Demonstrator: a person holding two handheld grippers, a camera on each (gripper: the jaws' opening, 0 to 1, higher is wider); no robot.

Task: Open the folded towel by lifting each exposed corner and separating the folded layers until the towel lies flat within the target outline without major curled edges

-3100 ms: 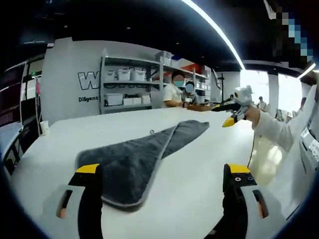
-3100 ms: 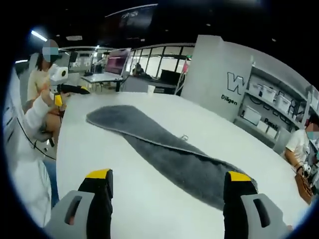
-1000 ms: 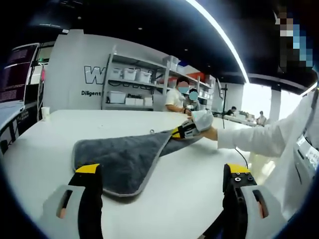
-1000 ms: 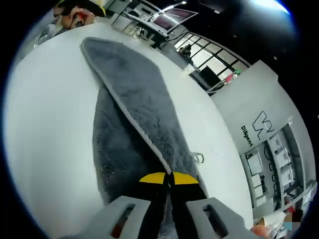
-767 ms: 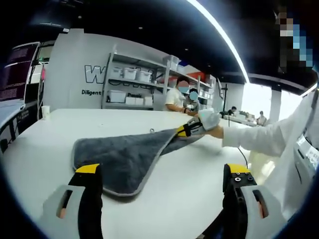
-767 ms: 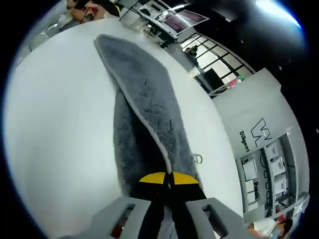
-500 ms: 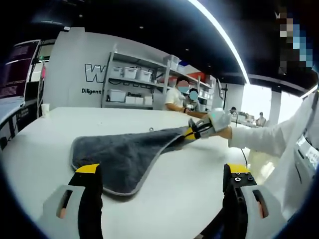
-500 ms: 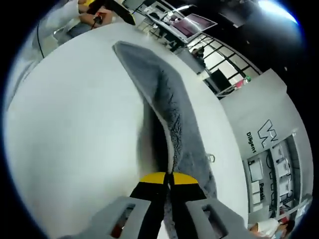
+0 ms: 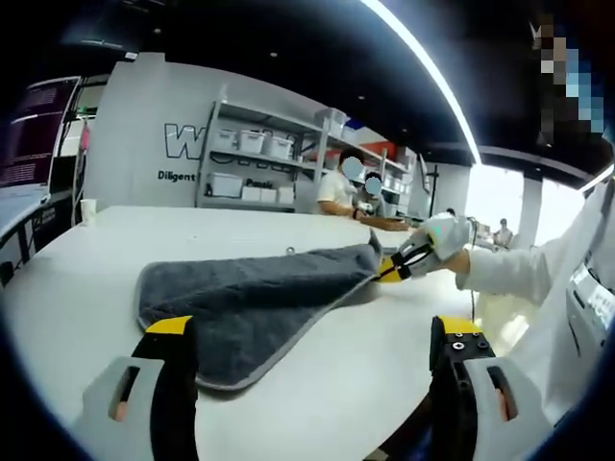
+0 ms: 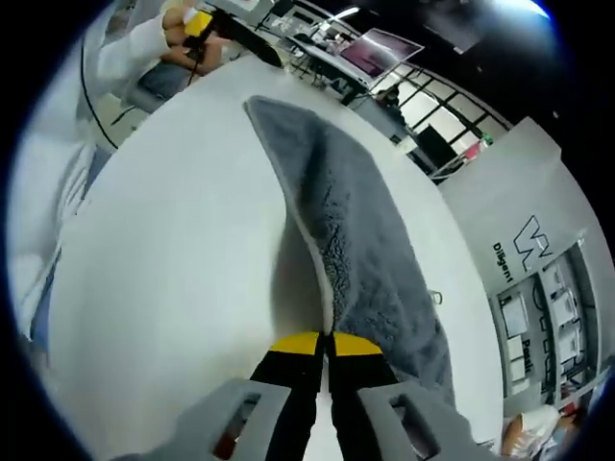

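Observation:
A grey towel (image 9: 245,298) lies folded on the white table (image 9: 375,375). In the left gripper view my left gripper (image 9: 315,328) stands open just in front of the towel's near edge, nothing between its jaws. My right gripper (image 9: 392,269) comes in from the right, held by a hand, and lifts the towel's upper layer off the table. In the right gripper view the right gripper (image 10: 325,338) is shut on the pale-trimmed edge of the towel (image 10: 370,226), which stretches away, raised like a tent. The left gripper (image 10: 231,27) shows far off at the top.
Shelves with white boxes (image 9: 252,146) stand against the back wall, and two people (image 9: 351,187) sit beyond the table. A paper cup (image 9: 88,209) stands at the table's far left. A laptop screen (image 10: 377,50) is beyond the table's end. A sleeve (image 9: 538,274) fills the right side.
My right gripper, shut on the upper layer's edge, has drawn it up and away from the fold, so that layer now hangs raised. The left gripper has stayed open in place.

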